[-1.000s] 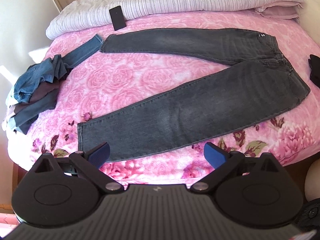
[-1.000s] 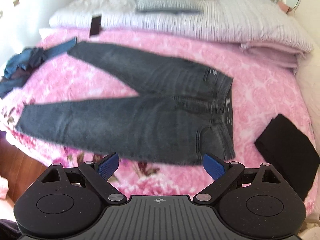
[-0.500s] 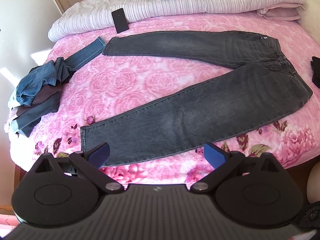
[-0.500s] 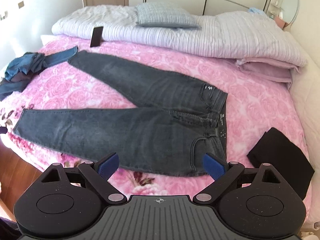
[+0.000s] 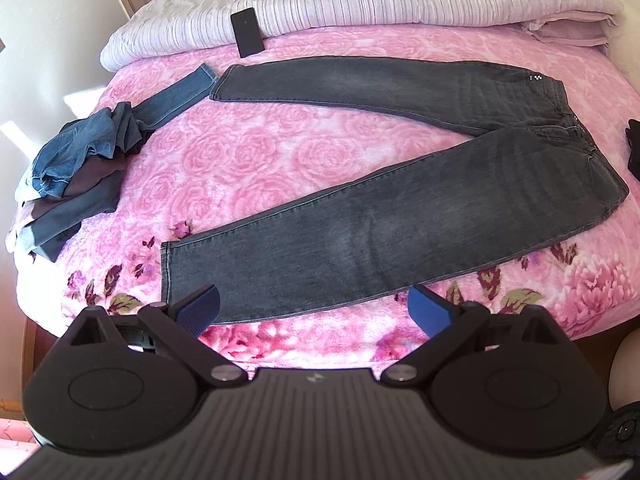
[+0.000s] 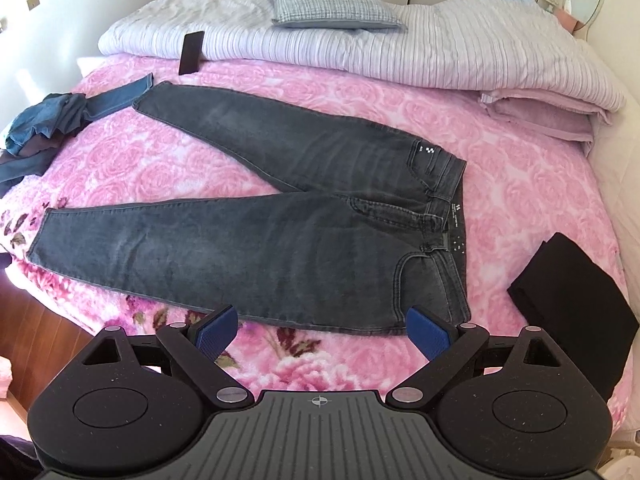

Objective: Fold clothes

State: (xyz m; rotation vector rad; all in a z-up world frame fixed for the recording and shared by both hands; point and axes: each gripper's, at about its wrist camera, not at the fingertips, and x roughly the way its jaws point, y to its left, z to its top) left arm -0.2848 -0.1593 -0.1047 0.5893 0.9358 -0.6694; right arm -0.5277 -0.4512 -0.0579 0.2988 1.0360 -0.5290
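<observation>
Dark grey jeans (image 5: 380, 220) (image 6: 256, 248) lie flat on the pink rose blanket (image 5: 240, 152), legs spread in a V, waistband to the right. My left gripper (image 5: 314, 312) hovers open above the near leg's lower edge, close to its hem, with nothing between its blue pads. My right gripper (image 6: 322, 334) is open too, held above the blanket just in front of the jeans' hip and waistband corner. Neither gripper touches the fabric.
A heap of blue jeans and dark clothes (image 5: 76, 168) (image 6: 44, 128) sits at the bed's left edge. A black folded garment (image 6: 576, 296) lies at the right. A black phone (image 5: 248, 38) leans on the striped duvet (image 6: 400, 52), with a grey pillow (image 6: 332, 4) on top. Wooden floor (image 6: 36, 344) shows lower left.
Both cameras have pulled back and up slightly, so the jeans sit higher and smaller in view. The right wrist view has gone from blurred to sharp. The jeans have not moved.
</observation>
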